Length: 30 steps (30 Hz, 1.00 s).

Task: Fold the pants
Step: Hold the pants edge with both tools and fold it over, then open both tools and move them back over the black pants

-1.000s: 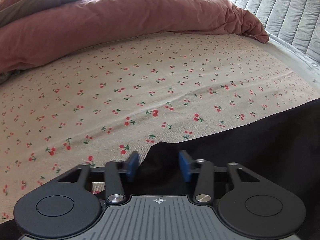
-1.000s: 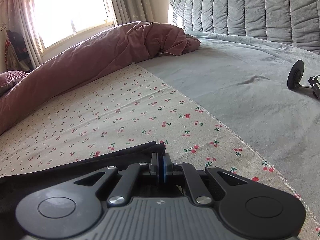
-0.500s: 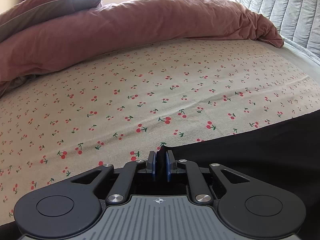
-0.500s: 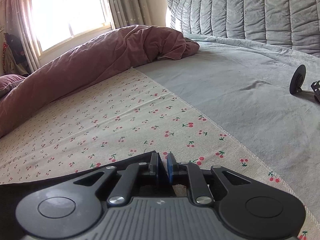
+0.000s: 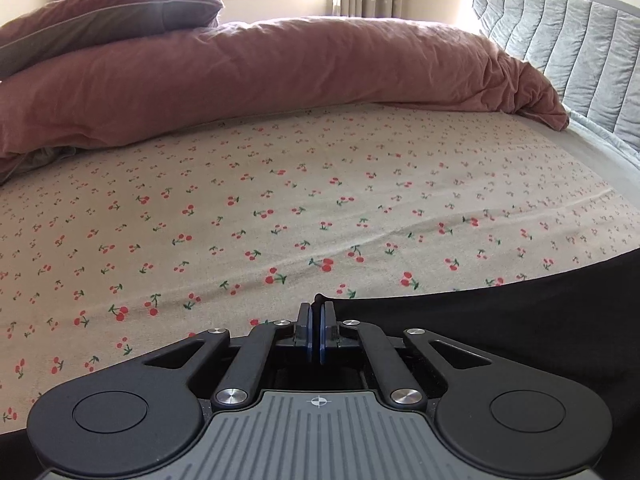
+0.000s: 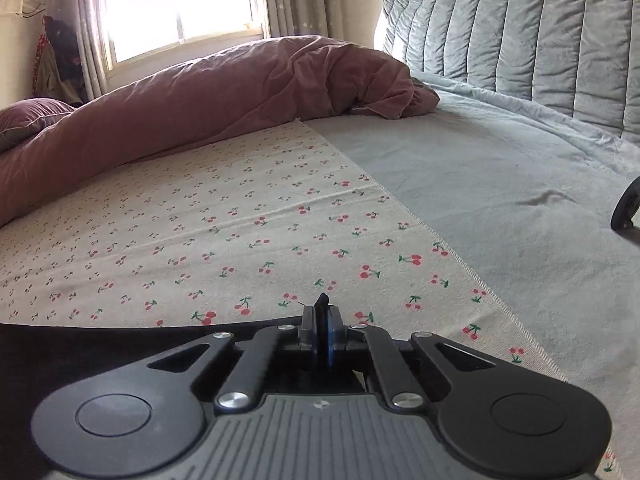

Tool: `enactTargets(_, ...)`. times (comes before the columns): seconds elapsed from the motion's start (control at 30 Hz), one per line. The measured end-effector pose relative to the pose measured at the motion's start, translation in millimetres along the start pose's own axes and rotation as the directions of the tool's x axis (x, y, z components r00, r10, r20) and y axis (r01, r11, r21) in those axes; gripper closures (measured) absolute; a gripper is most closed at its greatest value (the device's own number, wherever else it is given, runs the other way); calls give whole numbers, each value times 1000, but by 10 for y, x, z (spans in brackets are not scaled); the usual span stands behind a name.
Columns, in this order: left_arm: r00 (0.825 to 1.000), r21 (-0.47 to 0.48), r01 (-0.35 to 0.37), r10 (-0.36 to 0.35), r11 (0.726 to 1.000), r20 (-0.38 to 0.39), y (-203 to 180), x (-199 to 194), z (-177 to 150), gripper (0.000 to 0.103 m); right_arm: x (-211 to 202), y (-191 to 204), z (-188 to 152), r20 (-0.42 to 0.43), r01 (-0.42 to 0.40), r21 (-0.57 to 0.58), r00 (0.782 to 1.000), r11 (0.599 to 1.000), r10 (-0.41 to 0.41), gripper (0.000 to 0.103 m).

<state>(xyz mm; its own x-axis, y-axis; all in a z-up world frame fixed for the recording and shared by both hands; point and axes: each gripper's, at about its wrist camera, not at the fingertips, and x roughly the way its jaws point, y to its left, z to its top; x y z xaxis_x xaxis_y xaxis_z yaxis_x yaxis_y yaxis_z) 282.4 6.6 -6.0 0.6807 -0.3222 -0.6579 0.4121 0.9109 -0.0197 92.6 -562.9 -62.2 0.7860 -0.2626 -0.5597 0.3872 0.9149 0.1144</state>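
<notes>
Both tongs pinch the pants: left gripper (image 5: pixel 317 322) w/ pads pressed together on a nub of black cloth at one corner, right gripper (image 6: pixel 323 326) likewise at the other, each having just closed down on it. Pants (image 5: pixel 500 320) lie flat on the cherry sheet (image 5: pixel 280 200), on the side away from the duvet (image 5: pixel 280 80), black edge running straight btw the two grips. Prob. light, soft, floppy, no stiffness, so it'll sag mid-span; corner holds look right, keep edge taut, thin pinch could slip.
</notes>
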Motion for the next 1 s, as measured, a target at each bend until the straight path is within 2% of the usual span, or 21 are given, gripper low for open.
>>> enactTargets(0.13, 998, 25, 13, -15, 1000, 66, -113, -40, 174, 102, 10, -40, 337, 51, 33, -23, 998, 999, -31, 100)
enactTargets(0.23, 999, 40, -6, 4, 999, 49, -201, 156, 246, 99, 222, -10, 563, 58, 89, -38, 995, 995, -87, 100)
enactTargets(0.27, 999, 54, -26, 25, 998, 24, -234, 260, 247, 94, 304, -9, 587, 51, 103, -32, 994, 994, -101, 99)
enactTargets(0.3, 999, 67, -52, 53, 996, -5, -266, 358, 237, 91, 401, -10, 598, 33, 125, -21, 992, 992, -125, 97)
enactTargets(0.33, 997, 75, -77, 79, 994, -18, -296, 410, 221, 90, 479, -7, 587, 12, 156, -13, 988, 988, -156, 89)
enactTargets(0.37, 995, 77, -95, 97, 992, -19, -332, 415, 216, 88, 517, 3, 549, 1, 191, -4, 982, 982, -191, 75)
enactTargets(0.43, 994, 87, -113, 112, 990, 15, -444, 316, 195, 66, 460, 39, 485, 11, 212, 22, 977, 977, -213, 59)
enactTargets(0.47, 994, 100, -105, 102, 989, 36, -516, 241, 186, 52, 409, 59, 458, 15, 190, 29, 982, 981, -191, 57)
enactTargets(0.5, 995, 124, -91, 84, 988, 59, -616, 149, 182, 47, 357, 92, 436, 10, 165, 30, 986, 986, -165, 57)
enactTargets(0.57, 997, 163, -51, 41, 985, 64, -821, 16, 190, 47, 247, 216, 396, -3, 144, 2, 990, 990, -144, 57)
enactTargets(0.67, 995, 201, 76, -87, 977, 48, -1205, -187, 164, 47, 49, 535, 346, -41, 86, -66, 995, 994, -89, 54)
enactTargets(0.77, 981, 266, 176, -191, 948, 32, -1567, -349, 49, 47, -157, 880, 275, -95, -33, -114, 995, 993, 22, 50)
enactTargets(0.87, 963, 333, 261, -268, 906, -25, -1899, -404, -175, 47, -313, 1226, 159, -144, -125, -181, 985, 975, 99, 49)
enactTargets(0.93, 956, 371, 290, -283, 882, -73, -2022, -409, -365, 47, -346, 1387, 64, -174, -158, -223, 977, 962, 120, 50)
enactTargets(1.0, 952, 409, 305, -286, 860, -108, -2058, -466, -586, 47, -301, 1459, -34, -203, -137, -255, 975, 957, 86, 51)
